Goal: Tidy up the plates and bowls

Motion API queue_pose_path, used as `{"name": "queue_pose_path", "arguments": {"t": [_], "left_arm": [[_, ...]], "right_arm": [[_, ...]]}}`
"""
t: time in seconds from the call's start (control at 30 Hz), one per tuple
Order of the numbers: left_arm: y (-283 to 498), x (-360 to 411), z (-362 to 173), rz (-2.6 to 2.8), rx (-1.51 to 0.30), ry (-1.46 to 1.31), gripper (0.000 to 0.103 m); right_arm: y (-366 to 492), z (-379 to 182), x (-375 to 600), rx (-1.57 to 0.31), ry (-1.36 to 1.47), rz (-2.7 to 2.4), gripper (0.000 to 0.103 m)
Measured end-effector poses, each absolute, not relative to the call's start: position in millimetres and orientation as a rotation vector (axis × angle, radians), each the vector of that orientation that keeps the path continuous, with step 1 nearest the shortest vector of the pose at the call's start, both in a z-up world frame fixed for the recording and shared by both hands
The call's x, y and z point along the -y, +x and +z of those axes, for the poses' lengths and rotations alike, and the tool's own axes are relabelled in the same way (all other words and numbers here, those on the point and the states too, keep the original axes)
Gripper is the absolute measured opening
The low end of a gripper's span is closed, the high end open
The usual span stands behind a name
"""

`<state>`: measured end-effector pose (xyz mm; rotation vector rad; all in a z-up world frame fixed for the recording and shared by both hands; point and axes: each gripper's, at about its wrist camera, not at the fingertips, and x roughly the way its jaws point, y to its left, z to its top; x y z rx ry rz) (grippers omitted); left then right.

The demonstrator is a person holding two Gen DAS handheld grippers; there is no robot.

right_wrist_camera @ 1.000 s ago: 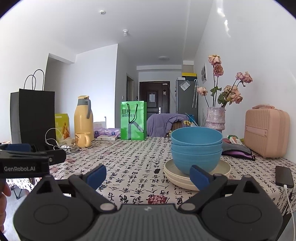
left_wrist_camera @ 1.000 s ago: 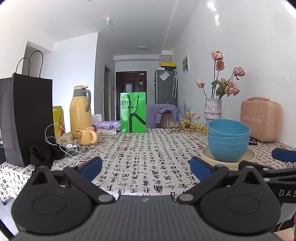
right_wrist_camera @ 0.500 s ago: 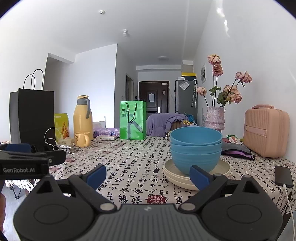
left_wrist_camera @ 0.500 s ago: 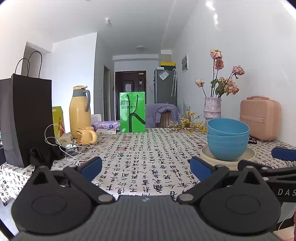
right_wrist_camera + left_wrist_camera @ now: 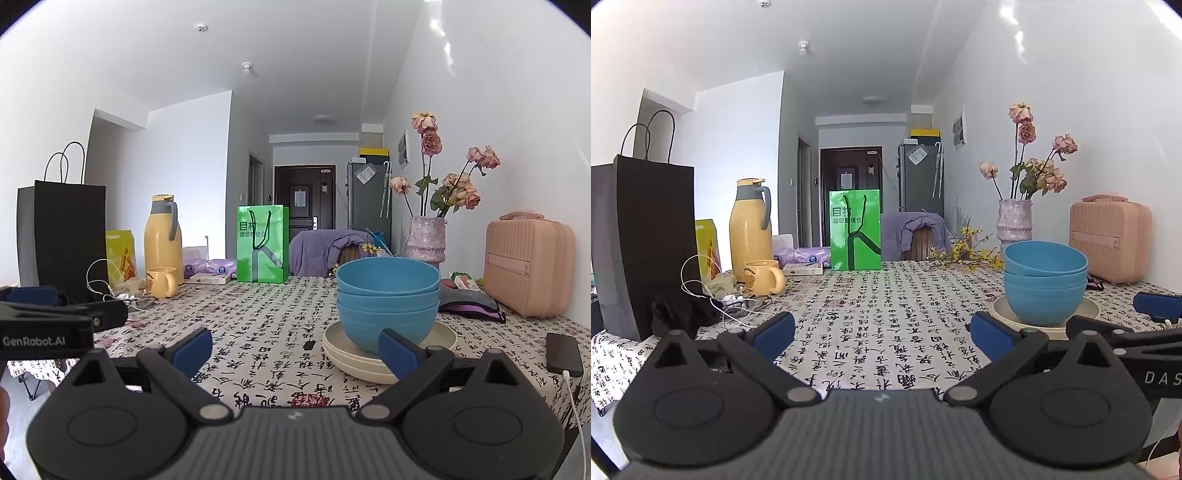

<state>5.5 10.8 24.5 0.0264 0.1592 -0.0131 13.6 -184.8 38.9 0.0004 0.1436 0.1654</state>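
One table (image 5: 258, 325) under a calligraphy-print cloth serves as landmark; all items stand on it.
Black bag (image 5: 62, 229): far left edge.
Pink case (image 5: 530, 266): right side, against the wall.
Green bag (image 5: 262, 243): far end, centre.
Vase (image 5: 426, 238) with dried roses: far right, behind the bowls.
Yellow flask (image 5: 162, 236): left, beside the black bag; yellow mug (image 5: 160, 282) just in front of it.
Plates (image 5: 369, 360): cream stack, right of centre, near the front edge.
Bowls (image 5: 388, 299): three blue, nested, sitting on the plates.
Phone (image 5: 563, 352): right front edge, cable attached.
Right gripper (image 5: 295, 349): tongs apart, empty, before the plates at the front edge.
Left gripper (image 5: 882, 334): tongs apart, empty, left of the bowls (image 5: 1045, 280).
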Motion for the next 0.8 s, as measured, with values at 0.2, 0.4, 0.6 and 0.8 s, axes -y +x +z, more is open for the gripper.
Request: {"name": "queue_pose_path", "arguments": {"t": [0.2, 0.4, 0.6, 0.8], "left_arm": [[5.3, -11.8, 25.9, -0.011, -0.155, 0.025, 0.103], [5.7, -12.1, 27.0, -0.017, -0.157, 0.022, 0.103], [6.1, -12.2, 25.7, -0.019, -0.171, 0.016, 0.103], [6.0, -11.7, 25.8, -0.022, -0.173, 0.018, 0.103]], "right_arm": [[12.9, 41.3, 184.0, -0.131, -0.006, 0.163, 0.097], [13.0, 43.2, 184.5, -0.127, -0.005, 0.162, 0.097], [13.4, 43.8, 185.0, -0.125, -0.005, 0.160, 0.097], [14.3, 44.0, 185.4, -0.126, -0.005, 0.159, 0.097]]}}
